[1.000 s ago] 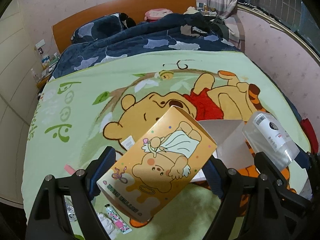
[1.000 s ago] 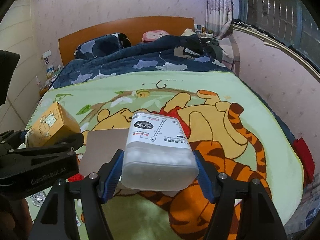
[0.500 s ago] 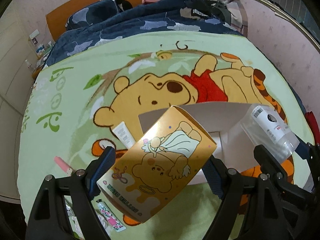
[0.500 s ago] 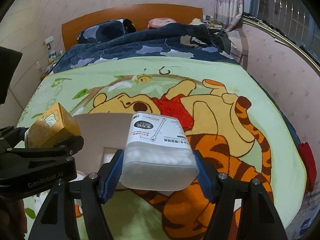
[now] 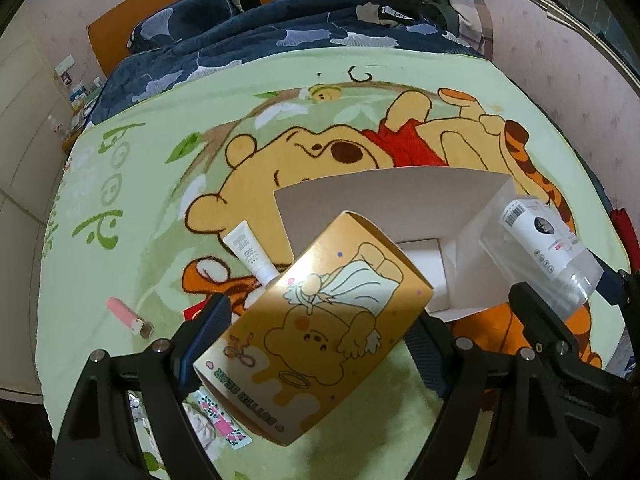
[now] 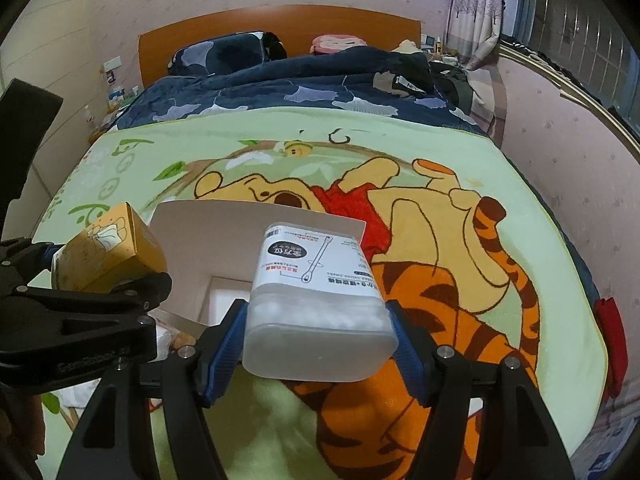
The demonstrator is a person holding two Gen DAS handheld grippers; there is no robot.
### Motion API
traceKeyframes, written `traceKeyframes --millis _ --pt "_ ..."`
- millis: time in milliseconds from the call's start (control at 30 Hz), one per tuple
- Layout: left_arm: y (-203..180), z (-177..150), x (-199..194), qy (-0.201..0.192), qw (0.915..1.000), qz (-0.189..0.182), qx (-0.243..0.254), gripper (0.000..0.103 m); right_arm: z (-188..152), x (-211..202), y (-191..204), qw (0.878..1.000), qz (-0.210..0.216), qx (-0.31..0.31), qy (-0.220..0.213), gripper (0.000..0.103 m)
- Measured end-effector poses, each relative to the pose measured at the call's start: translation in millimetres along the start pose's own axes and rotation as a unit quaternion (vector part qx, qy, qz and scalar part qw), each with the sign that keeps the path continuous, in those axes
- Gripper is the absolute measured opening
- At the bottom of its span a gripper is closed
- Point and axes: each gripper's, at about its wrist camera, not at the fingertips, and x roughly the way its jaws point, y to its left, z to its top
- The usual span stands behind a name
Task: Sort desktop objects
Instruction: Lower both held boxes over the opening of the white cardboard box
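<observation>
My left gripper [image 5: 316, 344] is shut on a yellow bear-print box [image 5: 316, 328], held tilted above the near edge of an open white cardboard box [image 5: 400, 204] that lies on the cartoon blanket. My right gripper [image 6: 318, 332] is shut on a clear cotton swab container [image 6: 316, 276], which hangs over the same cardboard box [image 6: 240, 232]. The swab container [image 5: 544, 248] shows at the right in the left wrist view. The yellow box [image 6: 108, 252] and the left gripper's dark frame show at the left in the right wrist view.
A white tube [image 5: 248, 248], a pink stick [image 5: 128, 316] and a floral packet [image 5: 224, 424] lie on the green blanket [image 5: 120, 240] left of the cardboard box. A dark blue duvet [image 6: 300, 92] and wooden headboard [image 6: 280, 28] lie beyond. A pink wall [image 6: 568, 152] runs along the right.
Both grippers have sunk toward the blanket with their loads. The cardboard box now shows more of its inside, and the white tube and pink stick have come further into view.
</observation>
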Motion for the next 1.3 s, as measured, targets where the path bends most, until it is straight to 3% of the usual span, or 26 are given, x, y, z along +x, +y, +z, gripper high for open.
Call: traceKeyframes --millis 367,600,867,1067,1300 --pt "-3.8 12.8 6.0 -0.002 0.9998 0.009 0.015 0.084 11.3 8.7 -1.4 1.000 0.003 -0.014 -0.003 0.069" --pt "-4.8 23.8 27.9 0.030 0.9990 0.006 0.033 0.084 16.9 27.7 -1.5 0.999 0.015 -0.026 0.017 0.069" --pt "-9.5 28.8 39.9 0.055 0.9964 0.028 0.058 0.086 18.8 39.3 1.8 0.998 0.015 -0.035 0.044 0.070" --pt "-8.7 27.9 38.8 0.068 0.9954 0.029 0.061 0.086 17.7 29.6 10.2 0.998 -0.010 -0.055 0.029 0.070" --pt "-2.3 32.7 34.2 0.074 0.9963 0.012 0.042 0.091 20.9 29.4 -4.6 0.999 0.032 0.003 0.034 0.070"
